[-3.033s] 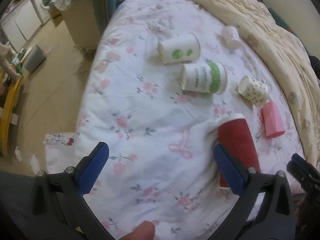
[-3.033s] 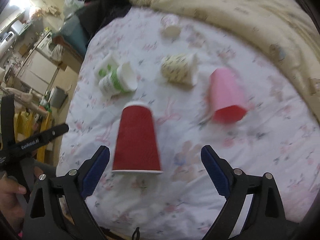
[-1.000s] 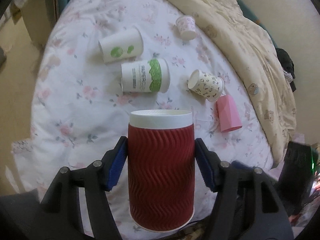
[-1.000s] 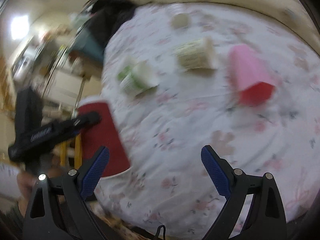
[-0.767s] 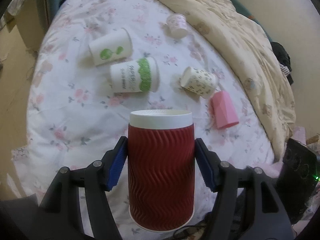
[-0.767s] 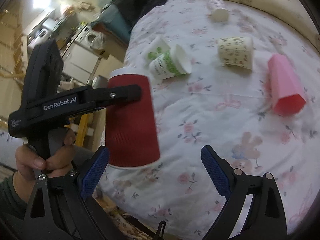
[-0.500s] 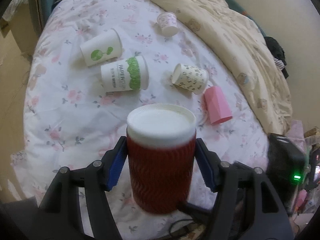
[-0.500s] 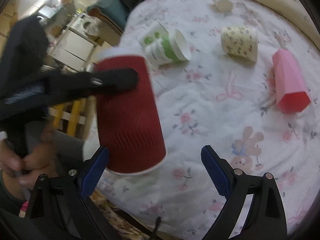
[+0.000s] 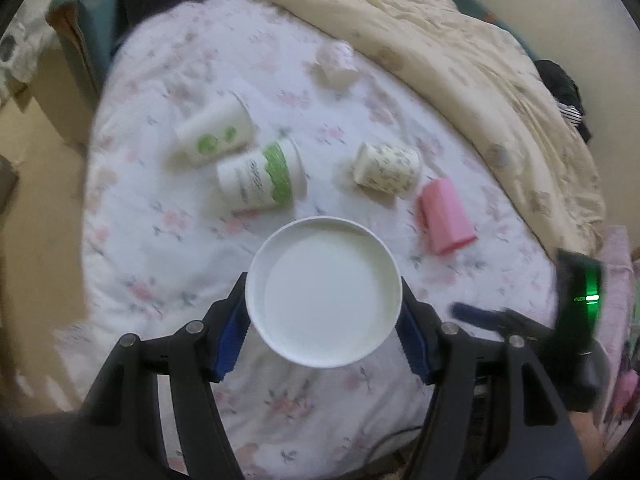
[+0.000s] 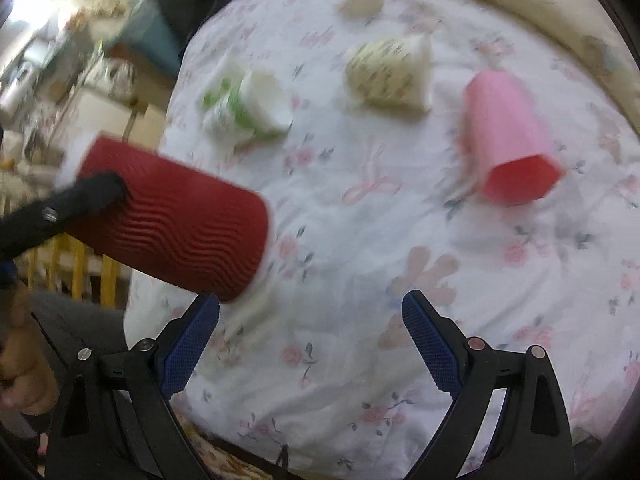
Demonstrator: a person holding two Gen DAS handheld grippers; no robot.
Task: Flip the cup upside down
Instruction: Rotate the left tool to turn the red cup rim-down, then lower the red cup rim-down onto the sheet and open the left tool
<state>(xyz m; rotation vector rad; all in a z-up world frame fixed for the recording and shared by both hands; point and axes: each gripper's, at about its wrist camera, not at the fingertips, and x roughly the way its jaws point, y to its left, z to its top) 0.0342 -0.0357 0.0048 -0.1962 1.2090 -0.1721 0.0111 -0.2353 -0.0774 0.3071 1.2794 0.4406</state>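
Note:
My left gripper (image 9: 323,332) is shut on the red ribbed paper cup. In the left wrist view I see only the cup's white round base (image 9: 323,298) facing the camera. In the right wrist view the red cup (image 10: 176,218) is held in the air, tilted almost on its side, over the left edge of the bed, with the left gripper's black finger (image 10: 86,196) across it. My right gripper (image 10: 310,340) is open and empty, low over the floral sheet, to the right of the cup.
On the floral sheet (image 9: 160,216) lie two white cups with green print (image 9: 216,130) (image 9: 260,180), a patterned cup (image 9: 388,170), a pink cup (image 9: 444,218) and a small cup (image 9: 336,62). A beige quilt (image 9: 460,52) lies at the back right. The floor is to the left.
The left gripper closed on the red cup, lifted it off the sheet and has been tipping it over, so its base now faces the left camera. The right gripper stayed open.

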